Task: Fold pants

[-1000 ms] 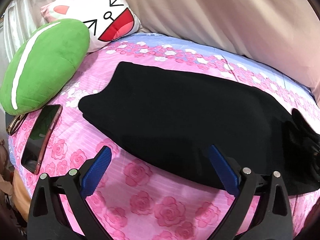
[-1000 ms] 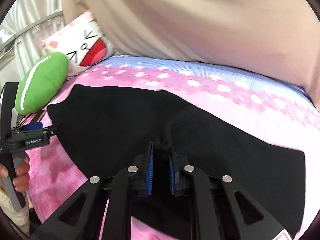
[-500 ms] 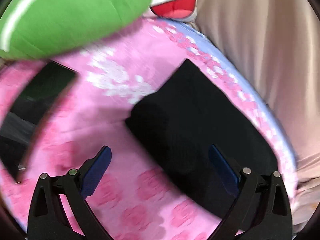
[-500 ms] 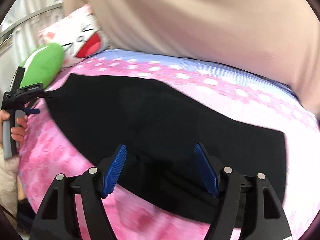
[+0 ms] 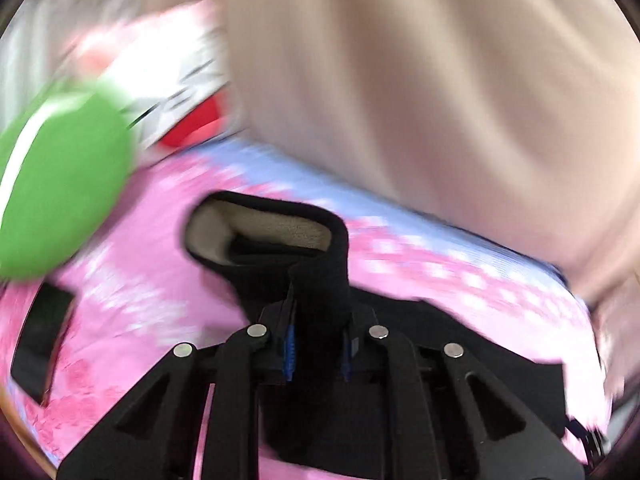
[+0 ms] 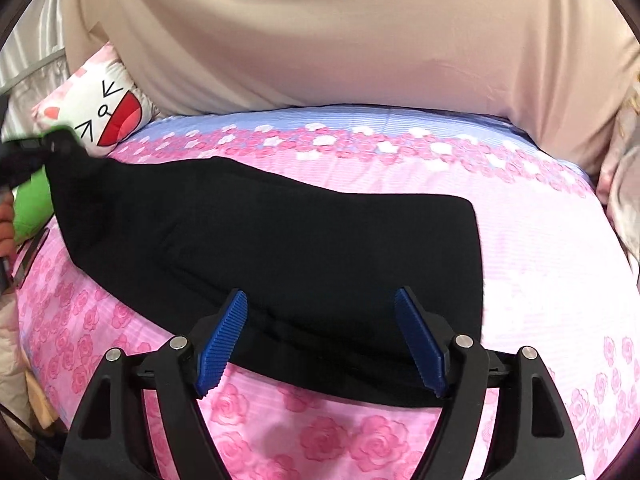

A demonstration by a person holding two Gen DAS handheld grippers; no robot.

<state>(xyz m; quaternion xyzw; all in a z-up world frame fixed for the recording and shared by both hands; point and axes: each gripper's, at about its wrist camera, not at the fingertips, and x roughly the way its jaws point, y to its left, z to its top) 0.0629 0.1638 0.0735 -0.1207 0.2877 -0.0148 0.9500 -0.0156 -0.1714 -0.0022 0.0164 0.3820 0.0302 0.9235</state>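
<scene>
Left wrist view: The left hand-held gripper [image 5: 316, 350] is now clamped on the end of the black pants [image 5: 320, 280]; a second ago its jaws stood wide apart over the flat garment. The log trend shows the jaws closing, and the fabric is pinched between the blue pads [image 5: 289, 350]. The gripped end is raised off the bed [image 5: 132, 312], and the pale fleece lining [image 5: 276, 230] shows in the open cuff at 11 o'clock from the jaws. The frame is motion-blurred. The green cushion [image 5: 60, 184] sits at 9 o'clock, and a dark phone [image 5: 40, 344], smeared by the blur, at 8 o'clock.

Right wrist view: The right hand-held gripper [image 6: 320, 344] has let go of the pants [image 6: 280, 248]. A second ago it held a pinch of cloth; now its jaws are opening, with the near edge of the garment lying between them but not pressed. The pants lie as a long band from 9 o'clock to 3 o'clock across the floral sheet. The far left end is lifted toward the left hand-held gripper [image 6: 28, 160] at 9 o'clock, beside the cartoon-face pillow [image 6: 108, 116].

Assessment: The lengthwise fold appears finished. The grip has passed from right to left, so the next fold likely brings the left end across toward 3 o'clock.
</scene>
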